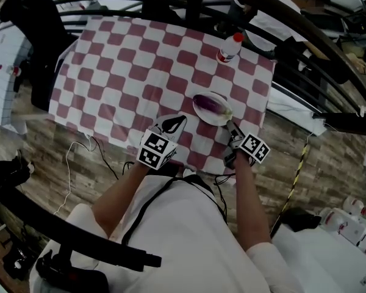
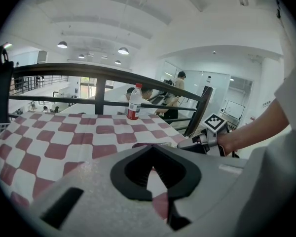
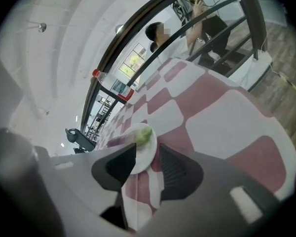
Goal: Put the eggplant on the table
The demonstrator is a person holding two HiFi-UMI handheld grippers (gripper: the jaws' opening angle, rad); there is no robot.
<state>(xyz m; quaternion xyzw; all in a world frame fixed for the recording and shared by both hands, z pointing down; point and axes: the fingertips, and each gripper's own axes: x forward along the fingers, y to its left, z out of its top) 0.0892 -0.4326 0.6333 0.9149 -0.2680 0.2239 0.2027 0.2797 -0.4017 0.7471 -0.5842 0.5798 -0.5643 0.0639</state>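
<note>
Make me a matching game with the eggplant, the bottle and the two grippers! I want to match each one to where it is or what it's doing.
Things:
1. eggplant
2. bottle
3. left gripper
4. right gripper

Matches:
A. jaws apart, gripping nothing
B. lying on the white plate
C. jaws together, empty
D. standing near the far edge of the table

Pairs: 1-B, 2-D, 3-C, 4-A
</note>
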